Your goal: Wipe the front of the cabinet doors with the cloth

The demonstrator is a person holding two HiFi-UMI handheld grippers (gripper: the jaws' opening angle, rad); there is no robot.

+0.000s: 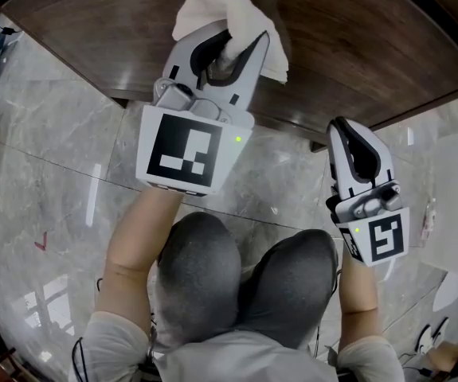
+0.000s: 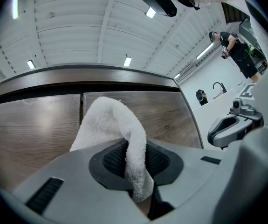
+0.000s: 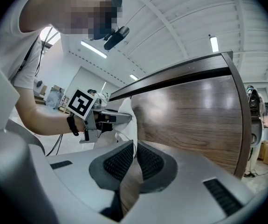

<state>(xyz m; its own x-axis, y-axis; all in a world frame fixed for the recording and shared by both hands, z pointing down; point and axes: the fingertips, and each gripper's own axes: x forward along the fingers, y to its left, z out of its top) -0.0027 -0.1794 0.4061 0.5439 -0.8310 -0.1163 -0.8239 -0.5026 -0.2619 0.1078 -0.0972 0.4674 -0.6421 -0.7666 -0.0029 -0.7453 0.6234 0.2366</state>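
Here, left gripper (image 1: 229, 54) jaws clamped on white terry cloth (image 2: 108, 120), brown wooden cabinet doors (image 2: 31, 129) ahead; right gripper (image 3: 134, 160) jaws together, empty. Narrow pinch, so liable to slip free under wiping drag.

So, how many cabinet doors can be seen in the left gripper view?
2: the left door, left of the dark gap; the right door, behind the cloth. Others may be hidden.

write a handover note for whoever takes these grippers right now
Left gripper: shut on the cloth, held up at the cabinet doors, near the seam between them; contact unclear.
Right gripper: shut, empty, held short of the doors, further right.
Done: cloth is gripped and at the doors; nothing shows what has been wiped.
Left: wipe both door fronts.
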